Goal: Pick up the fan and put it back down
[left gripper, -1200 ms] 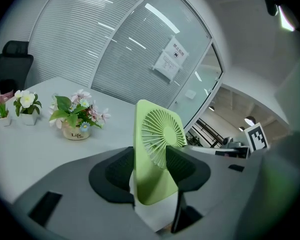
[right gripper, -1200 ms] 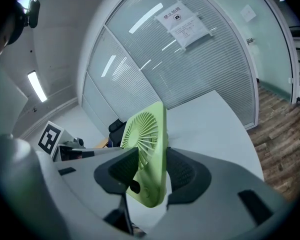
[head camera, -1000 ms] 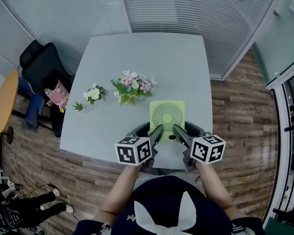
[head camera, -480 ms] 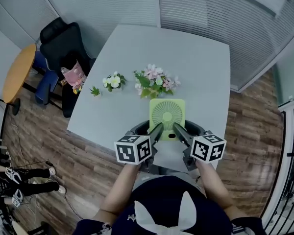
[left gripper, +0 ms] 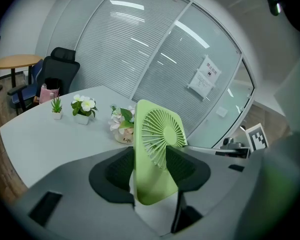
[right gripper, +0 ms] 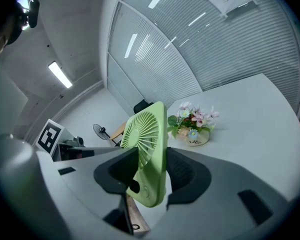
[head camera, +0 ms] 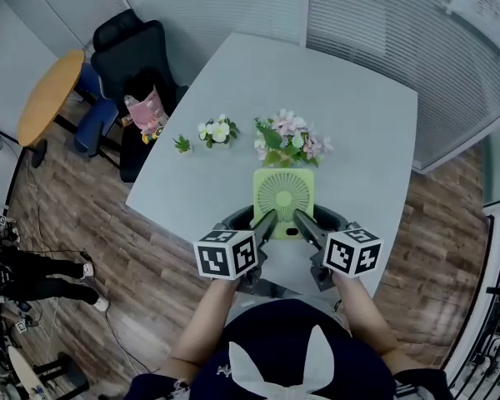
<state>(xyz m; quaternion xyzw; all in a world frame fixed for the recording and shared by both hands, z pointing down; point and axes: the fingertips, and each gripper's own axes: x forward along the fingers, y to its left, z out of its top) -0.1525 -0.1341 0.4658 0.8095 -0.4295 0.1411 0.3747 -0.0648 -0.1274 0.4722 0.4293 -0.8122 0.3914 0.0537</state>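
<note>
- The fan is light green and square, with a round grille.
- The left gripper and right gripper each pinch one side of it.

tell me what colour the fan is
The fan is light green all over, grille and body alike; the left gripper view shows it best.

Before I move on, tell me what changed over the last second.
The fan, gripped by left tongs and right tongs, swung from right of the pink flowers to directly in front of them. Both grips held; the pink flowers stayed put.
</note>
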